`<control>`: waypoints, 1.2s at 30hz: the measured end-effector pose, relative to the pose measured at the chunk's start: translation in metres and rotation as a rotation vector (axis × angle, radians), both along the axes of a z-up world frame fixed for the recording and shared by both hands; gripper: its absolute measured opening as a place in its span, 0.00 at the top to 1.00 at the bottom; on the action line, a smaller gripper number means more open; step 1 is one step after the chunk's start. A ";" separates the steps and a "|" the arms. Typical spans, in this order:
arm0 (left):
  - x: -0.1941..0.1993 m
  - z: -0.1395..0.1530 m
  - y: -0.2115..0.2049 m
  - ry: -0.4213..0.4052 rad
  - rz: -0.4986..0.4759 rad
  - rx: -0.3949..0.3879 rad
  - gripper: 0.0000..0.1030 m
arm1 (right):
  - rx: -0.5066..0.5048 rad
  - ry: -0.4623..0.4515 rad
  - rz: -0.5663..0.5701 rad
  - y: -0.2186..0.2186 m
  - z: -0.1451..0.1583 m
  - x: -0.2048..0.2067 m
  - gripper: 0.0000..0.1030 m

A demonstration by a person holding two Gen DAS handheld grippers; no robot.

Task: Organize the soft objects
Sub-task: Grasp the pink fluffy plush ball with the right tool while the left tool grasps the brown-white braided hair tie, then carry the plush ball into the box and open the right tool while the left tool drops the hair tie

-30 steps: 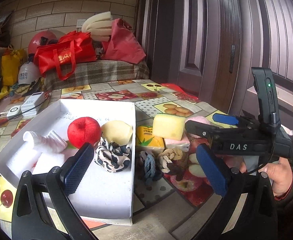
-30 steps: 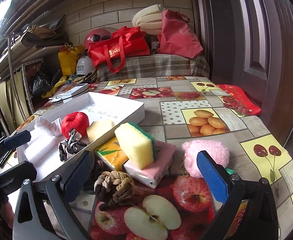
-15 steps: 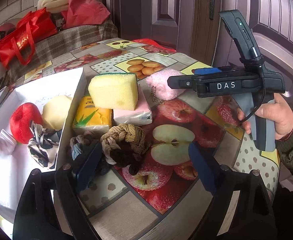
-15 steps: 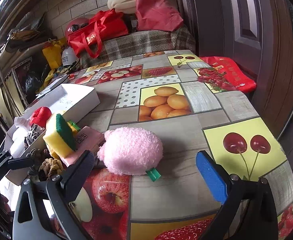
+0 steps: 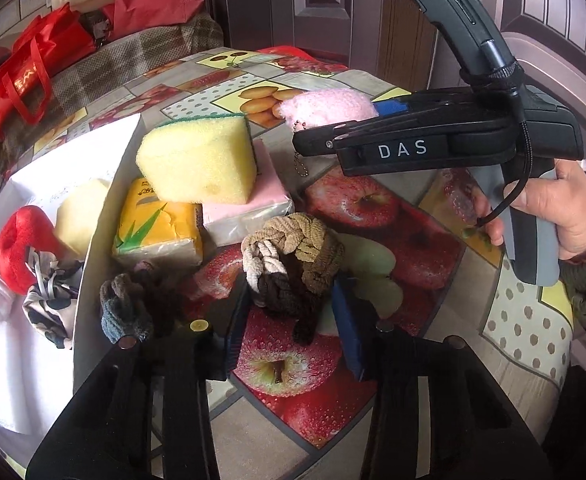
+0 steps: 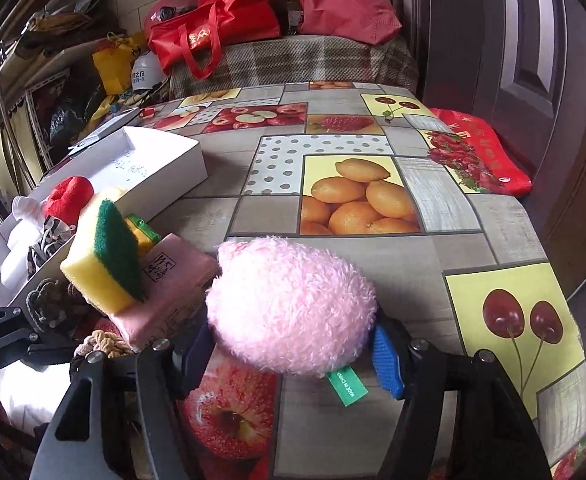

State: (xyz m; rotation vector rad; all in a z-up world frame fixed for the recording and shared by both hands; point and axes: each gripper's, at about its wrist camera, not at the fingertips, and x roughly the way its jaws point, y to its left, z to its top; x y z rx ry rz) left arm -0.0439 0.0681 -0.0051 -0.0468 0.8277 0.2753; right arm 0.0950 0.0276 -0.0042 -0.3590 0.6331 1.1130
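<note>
A braided rope knot point(image 5: 293, 248) in tan, cream and brown lies on the fruit-print tablecloth. My left gripper point(image 5: 293, 320) is closing on it, and both blue pads touch its dark lower part. A fluffy pink plush point(image 6: 289, 308) with a green tag sits between the pads of my right gripper point(image 6: 291, 356), whose jaws are closing and press its sides. To the left, a yellow sponge point(image 5: 197, 160) rests on a pink tissue pack point(image 5: 261, 196) beside a yellow tissue pack point(image 5: 157, 228). The white box point(image 5: 105, 200) holds a red plush apple point(image 5: 17, 240) and a patterned scrunchie point(image 5: 49, 304).
A grey-blue knot point(image 5: 125, 308) lies against the box wall by my left finger. A person's hand point(image 5: 565, 208) holds the right gripper's handle. Red bags point(image 6: 213, 32) sit on a plaid bench beyond the table. A red pouch point(image 6: 481, 156) lies at the right edge by the door.
The left gripper swung right from over the box and down to the braided knot, its jaws narrowing around it. The right gripper advanced to the pink plush and closed in on it.
</note>
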 end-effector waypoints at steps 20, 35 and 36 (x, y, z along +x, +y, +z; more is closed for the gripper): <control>0.002 0.018 -0.021 -0.117 0.007 0.151 0.72 | 0.099 -0.037 -0.062 -0.017 0.011 -0.002 0.34; -0.053 0.046 0.007 -0.377 0.274 0.202 0.72 | 0.294 -0.126 -0.095 -0.036 0.028 -0.052 0.33; -0.055 0.046 0.009 -0.379 0.282 0.205 0.72 | 0.296 -0.136 -0.092 -0.036 0.029 -0.055 0.33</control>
